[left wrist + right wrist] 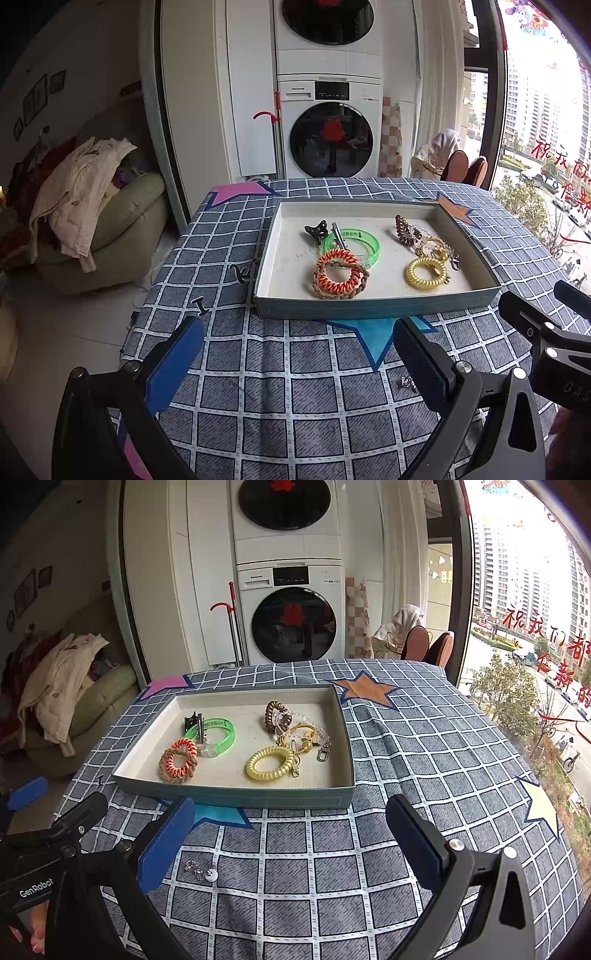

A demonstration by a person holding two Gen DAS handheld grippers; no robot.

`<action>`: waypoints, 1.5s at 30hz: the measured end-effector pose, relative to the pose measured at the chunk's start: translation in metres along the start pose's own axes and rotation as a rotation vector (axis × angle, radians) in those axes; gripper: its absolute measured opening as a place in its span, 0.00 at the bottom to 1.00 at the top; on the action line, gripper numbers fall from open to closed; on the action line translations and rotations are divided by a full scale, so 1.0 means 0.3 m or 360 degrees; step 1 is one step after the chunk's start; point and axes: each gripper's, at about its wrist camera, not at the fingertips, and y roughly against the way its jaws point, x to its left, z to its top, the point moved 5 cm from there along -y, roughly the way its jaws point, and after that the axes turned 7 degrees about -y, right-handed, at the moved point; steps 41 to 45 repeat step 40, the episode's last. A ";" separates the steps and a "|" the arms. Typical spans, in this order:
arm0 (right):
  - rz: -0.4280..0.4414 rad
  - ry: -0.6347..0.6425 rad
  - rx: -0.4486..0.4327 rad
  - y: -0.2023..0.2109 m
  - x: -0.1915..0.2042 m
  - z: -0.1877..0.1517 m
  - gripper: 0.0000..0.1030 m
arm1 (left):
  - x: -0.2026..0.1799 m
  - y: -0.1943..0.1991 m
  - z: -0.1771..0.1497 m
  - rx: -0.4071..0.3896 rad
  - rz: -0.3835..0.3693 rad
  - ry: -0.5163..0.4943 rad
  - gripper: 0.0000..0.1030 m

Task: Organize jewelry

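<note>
A shallow teal box [369, 308] [236, 800] sits on the checked tablecloth. Inside lie a green bangle [364, 240] [225, 734], an orange coil hair tie [338, 273] [179, 760], a yellow coil hair tie [426, 273] [269, 763], a brown coil tie [406, 229] [277, 712], a black hair clip [317, 229] and gold keyring pieces [306, 738]. A small silver earring [201, 871] [406, 382] lies loose on the cloth in front of the box. My left gripper [299, 354] is open and empty, the earring beside its right finger. My right gripper [290, 834] is open and empty, the earring near its left finger.
The table's left edge drops to a tiled floor [74, 332]. A sofa with clothes [92, 206] stands at the left. Stacked washing machines [328, 129] are behind the table. A window [535, 627] is at the right. The right gripper's body [554, 343] shows in the left wrist view.
</note>
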 end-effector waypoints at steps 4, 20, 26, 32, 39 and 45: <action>0.0000 -0.0001 0.0000 0.001 0.000 0.001 1.00 | 0.001 0.002 -0.001 -0.0002 0.0004 -0.0001 1.00; 0.0003 -0.0003 0.0002 0.000 0.001 0.000 1.00 | 0.002 0.003 -0.001 0.0002 0.0005 0.0002 1.00; 0.0005 -0.0007 0.0011 -0.003 0.002 -0.003 1.00 | 0.003 -0.001 -0.007 0.0029 0.0009 -0.0003 1.00; 0.0009 -0.0005 0.0018 -0.007 0.004 -0.012 1.00 | 0.004 -0.016 -0.015 0.0068 -0.0009 0.0020 1.00; 0.0011 -0.0008 0.0027 -0.008 0.002 -0.018 1.00 | -0.008 -0.014 -0.012 0.0060 -0.0032 -0.0019 1.00; 0.0010 -0.0008 0.0030 -0.009 0.003 -0.018 1.00 | -0.009 -0.013 -0.012 0.0058 -0.0027 -0.0024 1.00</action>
